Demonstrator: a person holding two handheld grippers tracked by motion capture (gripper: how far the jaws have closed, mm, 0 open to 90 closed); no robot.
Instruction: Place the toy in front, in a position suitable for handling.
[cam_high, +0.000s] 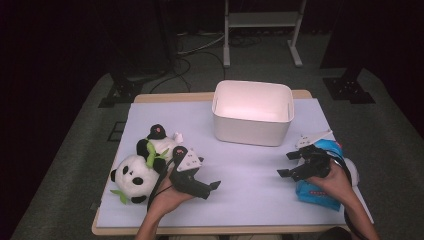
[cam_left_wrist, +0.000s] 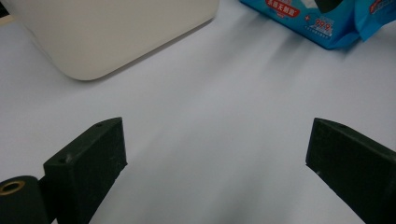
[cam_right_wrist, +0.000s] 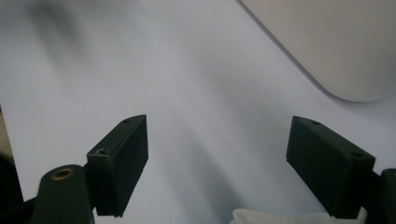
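Blue wipes pack (cam_high: 320, 192) under right hand (cam_high: 336, 181)

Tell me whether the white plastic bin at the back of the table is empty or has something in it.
Empty, as far as shows: the white plastic bin stands upright, and the high view shows only bare inner walls and floor.

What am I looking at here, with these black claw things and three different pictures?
A person sits at a table holding a hand-operated gripper in each hand: the left gripper and the right gripper. One camera looks down from above; the other two ride on the grippers and look out between their black jaws. Both grippers are open and hold nothing. On the pale table cover lie a plush panda beside the left hand, a white bin at the back, and a blue wipes packet under the right hand.
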